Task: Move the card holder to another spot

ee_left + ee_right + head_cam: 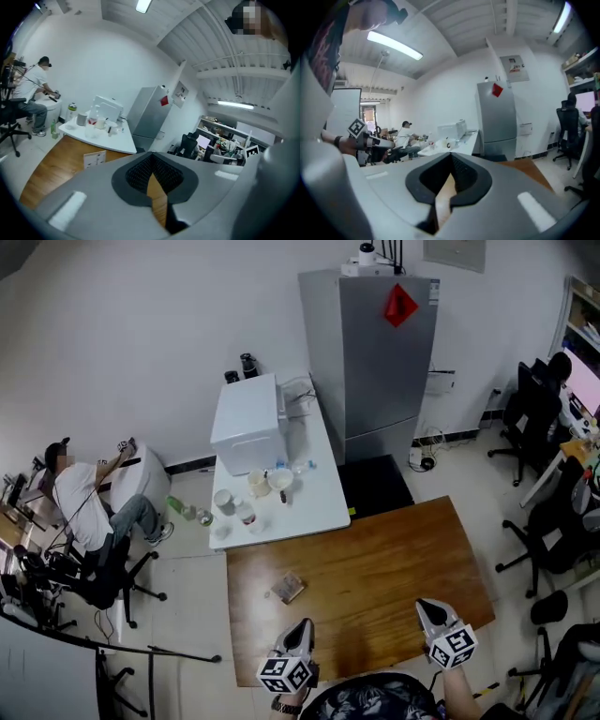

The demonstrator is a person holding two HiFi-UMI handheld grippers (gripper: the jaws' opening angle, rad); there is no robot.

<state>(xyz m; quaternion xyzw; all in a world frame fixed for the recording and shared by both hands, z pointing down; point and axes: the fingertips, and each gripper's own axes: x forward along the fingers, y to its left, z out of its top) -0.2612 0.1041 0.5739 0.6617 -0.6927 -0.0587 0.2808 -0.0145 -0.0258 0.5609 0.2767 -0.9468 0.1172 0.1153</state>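
Observation:
The card holder [288, 588] is a small clear stand with a printed card. It rests on the brown wooden table [394, 559], left of the middle; in the left gripper view the card holder [94, 159] stands upright, ahead and to the left of the jaws. My left gripper [302, 626] hovers at the table's near edge, just short of the holder and to its right, shut and empty. My right gripper [427, 607] is further right over the near edge, also shut on nothing. In both gripper views the left gripper [151, 157] and right gripper [451, 157] show pads meeting at the tip.
A white table [323, 507] beyond the wooden one carries cups, bottles and a white box [247, 423]. A grey fridge [375, 362] stands behind, with a black mat [375, 486] before it. A person [84, 512] sits at far left. Office chairs [553, 521] stand at right.

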